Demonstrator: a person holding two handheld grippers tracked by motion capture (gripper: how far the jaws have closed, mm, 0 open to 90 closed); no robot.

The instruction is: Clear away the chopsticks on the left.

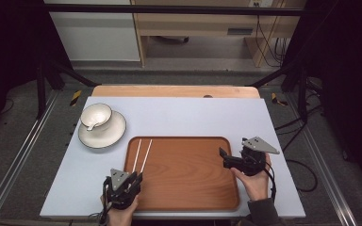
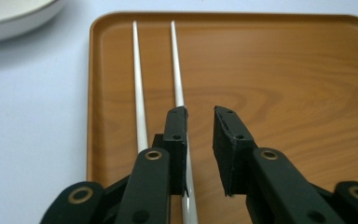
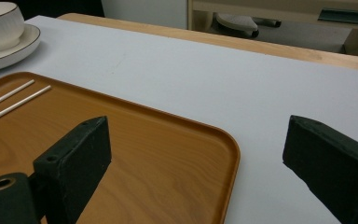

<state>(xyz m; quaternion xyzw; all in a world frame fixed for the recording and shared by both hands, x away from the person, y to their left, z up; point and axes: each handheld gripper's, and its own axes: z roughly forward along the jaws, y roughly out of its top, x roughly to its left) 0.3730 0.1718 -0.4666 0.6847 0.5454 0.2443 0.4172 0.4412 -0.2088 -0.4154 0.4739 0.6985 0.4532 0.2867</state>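
At the near-left corner of the wooden tray (image 1: 188,188), the left gripper (image 2: 200,122) has its jaws a little apart with nothing pressed between them. Two white chopsticks (image 2: 140,93) lie side by side in the tray along its left edge; one passes under the gripper's left jaw. At the tray's right edge, the right gripper (image 3: 193,149) stands wide apart, empty. Beyond the tray's far-left corner, a bowl (image 1: 95,115) sits on a plate (image 1: 108,136).

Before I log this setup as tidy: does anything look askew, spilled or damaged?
Nothing stands out. Two white chopsticks lie nearly parallel at the tray's left side, splaying slightly at the far ends. The bowl sits upright on its plate, off-centre toward the rim. No spills or breakage show.
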